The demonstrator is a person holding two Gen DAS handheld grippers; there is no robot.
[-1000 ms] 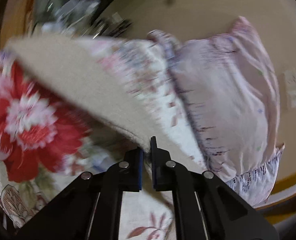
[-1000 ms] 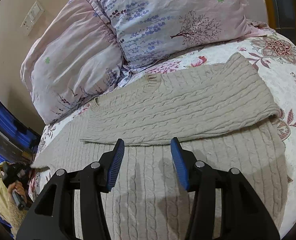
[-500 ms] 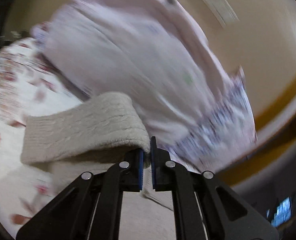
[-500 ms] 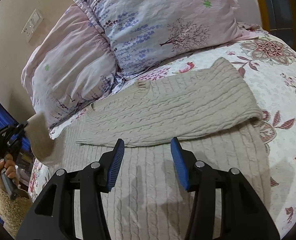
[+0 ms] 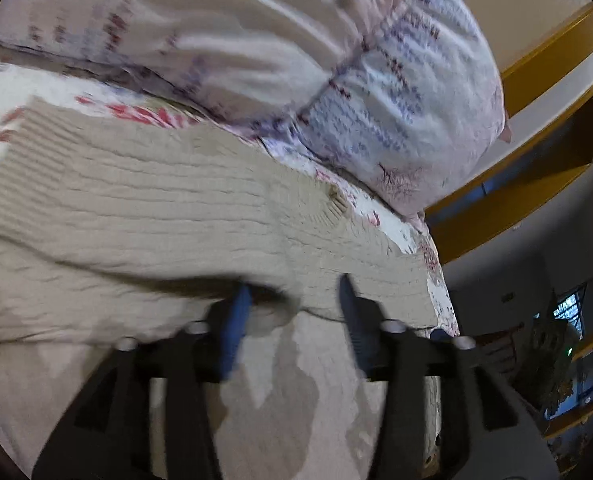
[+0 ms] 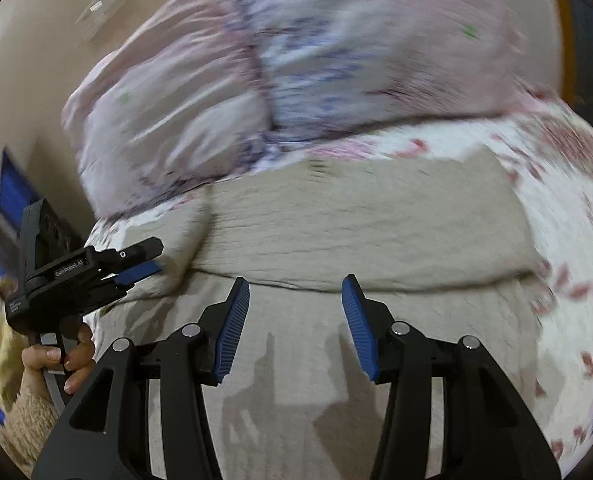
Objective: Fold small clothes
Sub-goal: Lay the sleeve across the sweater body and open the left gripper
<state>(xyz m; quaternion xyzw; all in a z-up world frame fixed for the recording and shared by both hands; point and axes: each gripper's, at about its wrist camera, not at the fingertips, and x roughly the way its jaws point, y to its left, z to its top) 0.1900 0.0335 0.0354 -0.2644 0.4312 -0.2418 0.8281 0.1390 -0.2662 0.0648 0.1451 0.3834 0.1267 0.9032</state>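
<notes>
- Both the left hand-held gripper and the right hand-held gripper gape wide, empty, over the beige sweater.
- Pillows crowd behind; the blur probably hides the sleeve edges.

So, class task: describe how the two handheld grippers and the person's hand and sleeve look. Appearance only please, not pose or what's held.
Both grippers are matte black plastic frames with triangular cutouts and silver screw heads. The right gripper has ribbed blue pads on its fingers. The left gripper has blue pads too, plus small white lettering on its body. The left hand is bare, with a fuzzy tan sleeve.
</notes>
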